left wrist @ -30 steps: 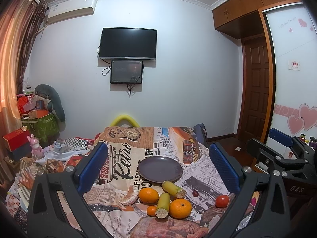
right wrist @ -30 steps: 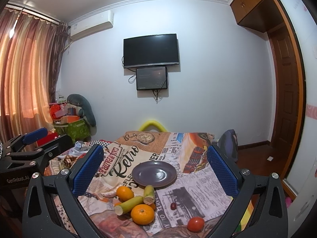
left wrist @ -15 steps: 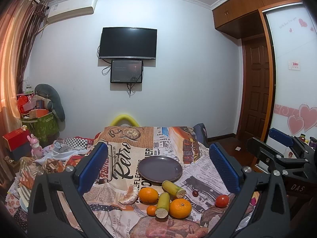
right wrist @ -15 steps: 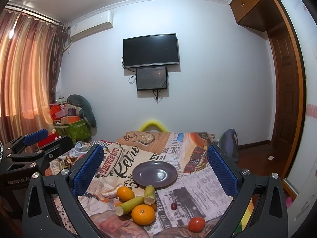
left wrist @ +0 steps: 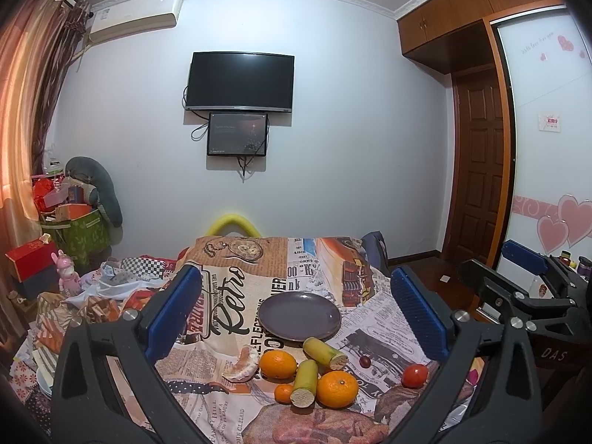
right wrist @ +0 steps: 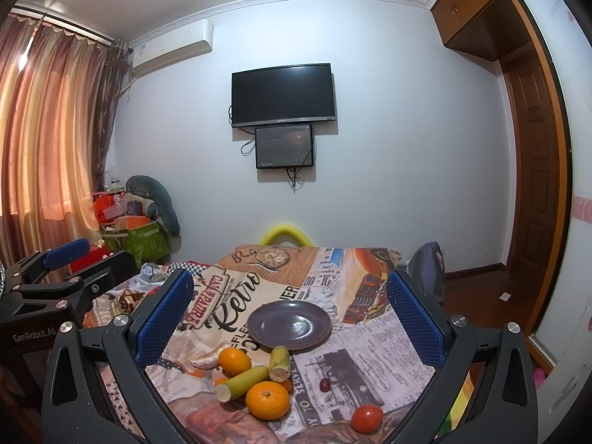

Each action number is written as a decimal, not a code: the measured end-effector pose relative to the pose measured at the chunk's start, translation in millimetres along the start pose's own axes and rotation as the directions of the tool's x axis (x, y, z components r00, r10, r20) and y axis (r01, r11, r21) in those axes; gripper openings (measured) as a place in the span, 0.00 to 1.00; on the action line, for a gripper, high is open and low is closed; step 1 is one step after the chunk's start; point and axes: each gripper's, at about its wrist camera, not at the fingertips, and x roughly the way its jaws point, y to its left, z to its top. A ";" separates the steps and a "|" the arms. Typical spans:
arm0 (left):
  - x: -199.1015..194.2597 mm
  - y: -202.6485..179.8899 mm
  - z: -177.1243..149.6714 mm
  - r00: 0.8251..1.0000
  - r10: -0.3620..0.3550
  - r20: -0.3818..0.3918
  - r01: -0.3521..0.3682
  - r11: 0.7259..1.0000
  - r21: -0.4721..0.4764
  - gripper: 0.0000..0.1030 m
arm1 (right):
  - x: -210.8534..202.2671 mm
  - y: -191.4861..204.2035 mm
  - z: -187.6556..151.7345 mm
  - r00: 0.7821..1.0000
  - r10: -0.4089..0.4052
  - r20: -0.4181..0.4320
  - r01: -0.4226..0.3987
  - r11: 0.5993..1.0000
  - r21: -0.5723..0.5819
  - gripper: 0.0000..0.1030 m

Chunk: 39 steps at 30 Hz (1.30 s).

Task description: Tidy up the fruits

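An empty purple plate (left wrist: pixel 299 315) (right wrist: pixel 289 324) sits mid-table on a newspaper-print cloth. In front of it lie two oranges (left wrist: pixel 277 363) (left wrist: pixel 337 388), a small tangerine (left wrist: pixel 283 393), two yellow-green sugarcane pieces (left wrist: pixel 325 347) (left wrist: pixel 305 383), a peeled orange piece (left wrist: pixel 242 364), a dark grape (left wrist: pixel 365 361) and a red tomato (left wrist: pixel 414 375). My left gripper (left wrist: pixel 296 318) is open and empty, held above the near edge. My right gripper (right wrist: pixel 288 318) is open and empty, beside it to the right; it also shows in the left wrist view (left wrist: pixel 525 288).
The table (left wrist: pixel 236 292) is covered by the printed cloth. Cluttered cloths and boxes (left wrist: pixel 74 285) lie to its left. A yellow chair back (left wrist: pixel 233 224) stands at the far edge. A wooden door (left wrist: pixel 477 170) is on the right.
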 end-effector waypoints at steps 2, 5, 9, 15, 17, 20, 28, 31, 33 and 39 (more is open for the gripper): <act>-0.3 0.6 0.5 1.000 -0.001 0.000 0.001 1.000 -0.003 1.00 | -0.2 0.1 -0.6 1.000 0.001 0.000 -0.001 1.000 0.000 1.00; -0.2 1.0 0.4 1.000 -0.001 0.001 0.001 1.000 -0.004 1.00 | -0.4 0.6 -0.8 1.000 0.001 -0.001 -0.001 1.000 -0.001 1.00; -0.2 1.6 0.3 1.000 -0.005 -0.001 0.005 1.000 -0.004 1.00 | 0.0 1.9 -1.8 1.000 -0.002 -0.006 0.002 1.000 -0.007 1.00; 1.4 1.7 0.1 1.000 -0.017 -0.003 0.017 1.000 -0.002 1.00 | 4.8 0.5 -2.9 1.000 -0.005 -0.020 0.004 1.000 -0.008 1.00; 2.6 1.8 -1.3 1.000 -0.024 -0.006 0.024 1.000 -0.002 1.00 | 6.9 -2.0 -4.7 1.000 -0.007 -0.030 0.007 1.000 -0.003 1.00; 9.1 2.0 -3.0 0.999 -0.035 -0.023 0.035 0.999 -0.004 0.96 | 12.1 -7.8 -8.9 0.998 -0.016 -0.058 0.017 1.000 0.006 0.98; 43.5 4.0 -12.9 0.992 -0.054 -0.118 0.054 0.999 -0.007 0.85 | 38.0 -33.8 -34.9 0.976 -0.053 -0.212 0.061 0.998 0.029 0.83; 63.8 2.0 -21.3 0.982 -0.065 -0.176 0.062 0.998 -0.021 0.79 | 46.6 -44.7 -44.9 0.961 -0.084 -0.265 0.097 0.995 0.036 0.77; 76.0 -0.2 -27.4 0.975 -0.070 -0.212 0.067 0.998 -0.020 0.77 | 51.1 -51.9 -51.8 0.949 -0.093 -0.300 0.111 0.993 0.044 0.76; 114.3 -7.5 -56.6 0.929 -0.100 -0.356 0.094 0.995 -0.034 0.72 | 64.0 -72.0 -76.3 0.907 -0.087 -0.412 0.123 0.991 0.062 0.68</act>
